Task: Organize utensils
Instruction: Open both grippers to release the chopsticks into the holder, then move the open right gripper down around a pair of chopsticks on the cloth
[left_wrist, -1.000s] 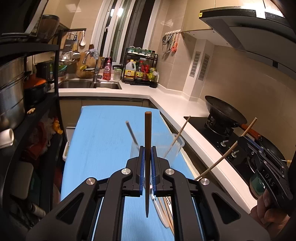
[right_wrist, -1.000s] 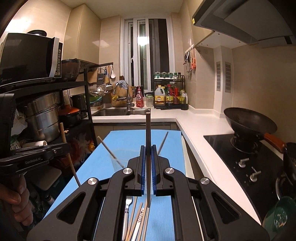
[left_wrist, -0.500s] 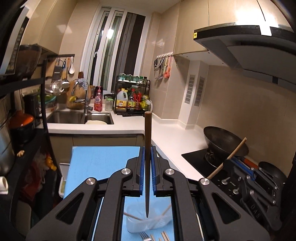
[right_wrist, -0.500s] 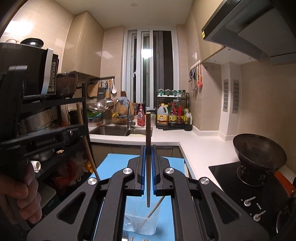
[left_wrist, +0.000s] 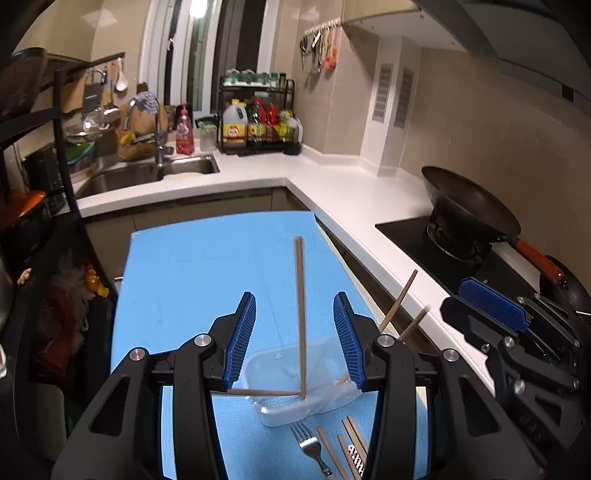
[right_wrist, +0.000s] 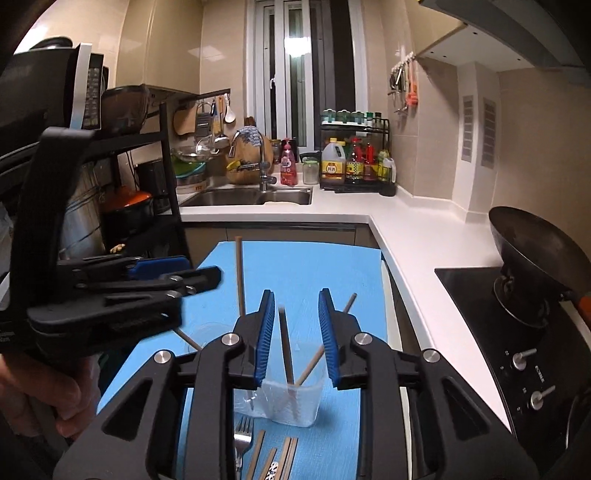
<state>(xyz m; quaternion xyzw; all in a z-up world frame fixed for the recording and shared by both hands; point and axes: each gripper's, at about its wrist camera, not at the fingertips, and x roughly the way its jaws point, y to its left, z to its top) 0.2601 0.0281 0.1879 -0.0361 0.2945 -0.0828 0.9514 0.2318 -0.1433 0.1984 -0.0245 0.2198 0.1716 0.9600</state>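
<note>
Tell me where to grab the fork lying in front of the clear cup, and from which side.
Take the fork by its neck, just behind the tines, coming straight down with the jaws across its width. It lies flat on the blue mat, tines toward the cup. Loose chopsticks lie close on its right, so a sideways approach would likely knock them.

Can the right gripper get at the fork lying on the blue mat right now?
Probably yes: the fork lies bare on the mat just below the open right gripper, beside the clear cup, nothing covering it.
</note>
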